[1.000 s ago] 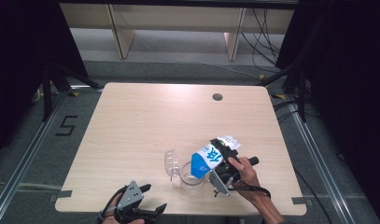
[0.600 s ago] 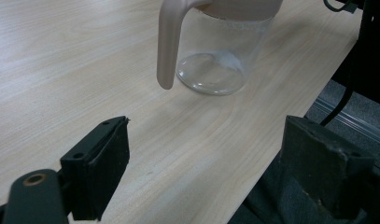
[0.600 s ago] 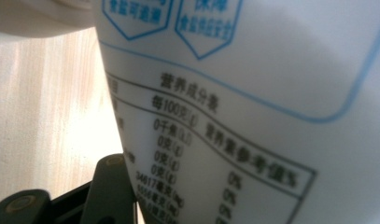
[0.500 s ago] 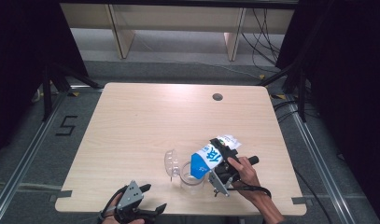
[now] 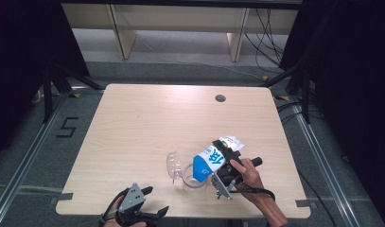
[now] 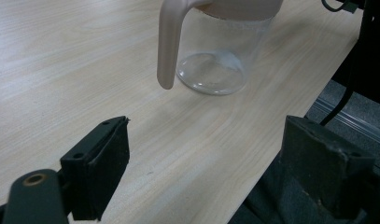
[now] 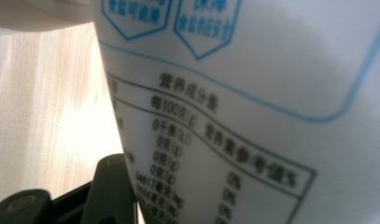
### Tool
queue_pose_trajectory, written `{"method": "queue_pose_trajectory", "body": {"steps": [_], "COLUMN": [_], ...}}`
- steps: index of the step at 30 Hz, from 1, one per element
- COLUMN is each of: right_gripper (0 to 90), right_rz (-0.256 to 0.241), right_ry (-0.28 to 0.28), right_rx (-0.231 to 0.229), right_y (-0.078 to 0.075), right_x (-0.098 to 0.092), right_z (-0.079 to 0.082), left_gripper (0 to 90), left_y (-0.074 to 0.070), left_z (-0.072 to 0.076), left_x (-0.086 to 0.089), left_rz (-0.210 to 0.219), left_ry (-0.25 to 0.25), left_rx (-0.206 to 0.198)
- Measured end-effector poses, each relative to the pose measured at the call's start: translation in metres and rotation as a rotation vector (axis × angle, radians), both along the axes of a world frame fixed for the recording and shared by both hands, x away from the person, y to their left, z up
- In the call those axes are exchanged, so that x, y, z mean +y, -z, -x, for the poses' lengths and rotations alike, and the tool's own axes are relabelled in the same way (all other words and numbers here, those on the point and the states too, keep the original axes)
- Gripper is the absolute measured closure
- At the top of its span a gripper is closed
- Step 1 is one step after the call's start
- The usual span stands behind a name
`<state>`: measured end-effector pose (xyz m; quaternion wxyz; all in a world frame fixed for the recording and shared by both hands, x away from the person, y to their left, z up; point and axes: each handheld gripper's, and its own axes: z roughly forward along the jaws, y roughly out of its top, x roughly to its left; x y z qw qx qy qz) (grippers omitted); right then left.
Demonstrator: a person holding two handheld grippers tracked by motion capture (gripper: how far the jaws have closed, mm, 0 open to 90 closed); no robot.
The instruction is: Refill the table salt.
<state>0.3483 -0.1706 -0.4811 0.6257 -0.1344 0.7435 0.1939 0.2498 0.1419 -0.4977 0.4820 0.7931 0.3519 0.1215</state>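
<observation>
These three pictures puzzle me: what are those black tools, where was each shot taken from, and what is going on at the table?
No robot here: a person holds a hand-held gripper in each hand. The high view looks down on a wooden table. The other two pictures come from small cameras riding on the grippers, looking along their black jaws.

The right gripper is clamped on a white and blue bag, tipped with its lower end over a clear glass jug. The right gripper view sees the bag up close, with its printed label. The jug's hinged lid stands open.

The left gripper waits at the table's near edge, jaws apart and holding nothing. Its view shows the jug and its pale handle.
</observation>
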Motion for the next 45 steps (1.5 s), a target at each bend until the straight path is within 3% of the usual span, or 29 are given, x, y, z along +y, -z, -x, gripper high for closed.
{"method": "queue_pose_trajectory", "body": {"steps": [1, 2, 3, 4, 8, 9, 10, 16, 18, 19, 20, 22, 30, 33, 34, 41, 42, 45], "right_gripper": [49.3, 49.3, 49.3, 49.3, 49.5, 49.6, 49.6, 49.6, 49.6, 49.6, 49.6, 49.8, 50.0, 50.2, 50.2, 50.3, 50.4, 50.3], "right_rz": [0.045, 0.051, 0.053, 0.015, 0.025, 0.056, 0.022, 0.025, 0.032, 0.068, 0.066, 0.039, 0.053, 0.088, 0.066, 0.061, 0.085, 0.085], "right_ry": [-0.015, -0.003, -0.005, 0.005, 0.0, -0.008, 0.006, 0.003, -0.002, -0.008, -0.022, -0.001, -0.01, -0.027, -0.012, 0.006, -0.017, -0.022], "right_rx": [-0.032, -0.036, -0.028, -0.01, -0.02, -0.048, -0.018, -0.032, -0.027, -0.056, -0.067, -0.042, -0.06, -0.092, -0.068, -0.059, -0.086, -0.087], "right_y": [-0.0035, -0.0038, -0.0026, 0.0005, -0.001, -0.0041, -0.0002, 0.0004, 0.0007, -0.0029, -0.0017, 0.0013, 0.0014, -0.0007, 0.002, 0.0017, -0.0011, -0.0008], "right_x": [0.0008, 0.0005, 0.0008, 0.0003, 0.0008, 0.001, 0.0007, 0.0003, 0.0005, 0.0013, 0.0018, 0.0012, 0.0014, 0.0025, 0.002, 0.0013, 0.0019, 0.0019], "right_z": [-0.0004, 0.0008, 0.0005, 0.001, 0.0012, 0.0013, 0.0014, 0.0015, 0.0016, 0.0022, 0.0009, 0.0024, 0.0025, 0.0024, 0.0029, 0.0044, 0.0031, 0.0027], "left_gripper": [15.4, 15.4, 15.4, 15.4, 15.4, 15.4, 15.4, 15.4, 15.4, 15.4, 15.4, 15.4, 15.4, 15.4, 15.4, 15.4, 15.4, 15.4], "left_y": [0.0, 0.0, 0.0, 0.0, 0.0, 0.0001, 0.0001, 0.0001, 0.0001, 0.0002, 0.0002, 0.0002, 0.0004, 0.0002, 0.0002, 0.0004, 0.0004, 0.0002], "left_z": [0.0, 0.0, 0.0002, 0.0001, -0.0002, -0.0001, 0.0, 0.0001, 0.0, 0.0, 0.0, 0.0001, 0.0002, 0.0001, 0.0001, 0.0002, 0.0003, 0.0001], "left_x": [0.0, 0.0001, -0.0001, -0.0001, 0.0001, 0.0, 0.0, -0.0003, -0.0003, -0.0003, -0.0003, -0.0002, -0.0008, -0.0002, -0.0002, -0.0008, -0.0008, -0.0002], "left_rz": [0.0, 0.0, 0.002, 0.002, -0.001, 0.0, 0.001, 0.001, 0.001, 0.0, 0.0, 0.001, 0.006, 0.0, 0.002, 0.006, 0.006, -0.001], "left_ry": [0.0, 0.0, -0.002, -0.002, 0.001, 0.0, 0.0, 0.0, 0.0, -0.001, -0.001, 0.001, -0.002, -0.001, 0.0, -0.002, -0.003, 0.0], "left_rx": [0.0, 0.0, 0.003, 0.003, -0.001, 0.0, 0.002, 0.002, 0.002, 0.001, 0.001, 0.001, 0.002, 0.001, 0.002, 0.002, 0.003, 0.001]}}
